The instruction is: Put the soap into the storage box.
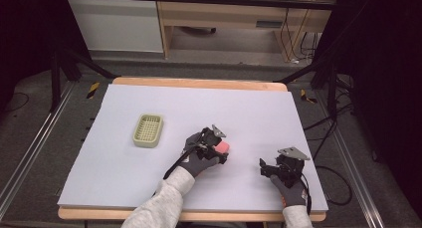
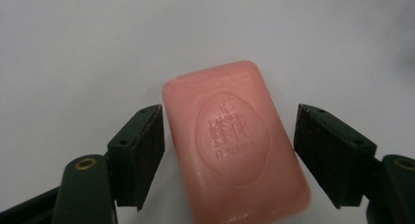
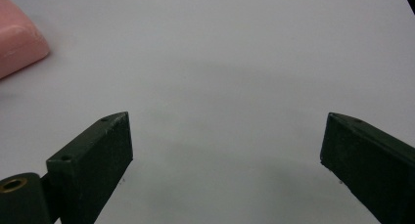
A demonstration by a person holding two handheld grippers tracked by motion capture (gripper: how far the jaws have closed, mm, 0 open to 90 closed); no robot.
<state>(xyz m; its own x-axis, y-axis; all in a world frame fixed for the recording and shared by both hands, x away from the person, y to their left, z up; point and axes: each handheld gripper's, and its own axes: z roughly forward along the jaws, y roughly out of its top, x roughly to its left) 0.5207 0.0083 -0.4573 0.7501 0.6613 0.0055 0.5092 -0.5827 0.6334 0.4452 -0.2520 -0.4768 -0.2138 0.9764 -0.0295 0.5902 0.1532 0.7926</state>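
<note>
The left gripper (image 2: pixel 230 150) straddles the pink soap bar (image 2: pixel 235 145), jaws parted with a gap on each side, nothing clenched yet. The soap lies flat on the table (image 1: pixel 249 113), at about four o'clock from the green soap dish (image 1: pixel 148 130). The right gripper (image 1: pixel 278 169) rests released at five o'clock of the soap. The bar sits skewed between the pads, so I reckon a squeeze could twist it or squirt it out.
</note>
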